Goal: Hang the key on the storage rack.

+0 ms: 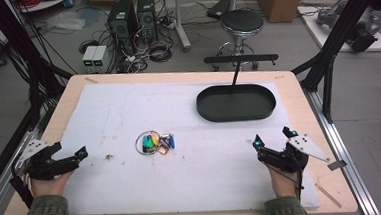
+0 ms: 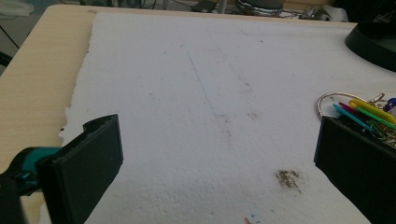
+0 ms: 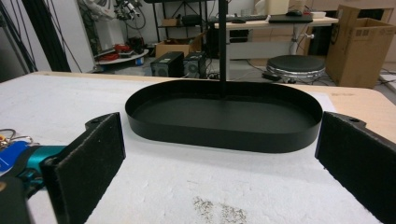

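Right at the centre of the white foam sheet (image 1: 180, 138) lies a bunch of keys (image 1: 155, 142), a metal ring with bright tags in yellow, green, pink and blue fanned out beside it, and nothing is touching it. From the left gripper view the same bunch of keys (image 2: 359, 112) peeks out just above the right-hand jaw, its ring and coloured tags resting flat on the foam. Beyond it, toward the far right of the sheet, sits a black oval tray (image 1: 236, 103), shallow-walled and resting on the foam, with a thin black post rising at its far rim. The right gripper view looks straight at that tray (image 3: 224, 133), squarely framed between its two jaws but well apart from them. Down at the near left edge, the left gripper (image 1: 70, 157) is held in the person's hand over the sheet's border, jaws spread wide with bare foam between them, gripping nothing. At the near right, the right gripper (image 1: 273, 138) is in the other hand, jaws also spread wide and holding nothing, pointing up the table toward the tray. A small dark smudge (image 1: 110, 156) marks the foam between the left gripper and the keys. The sheet lies on a light wooden table (image 1: 325, 129); past its far edge stand a round black stool (image 1: 242, 23) and two computer towers (image 1: 132, 18) on the floor.
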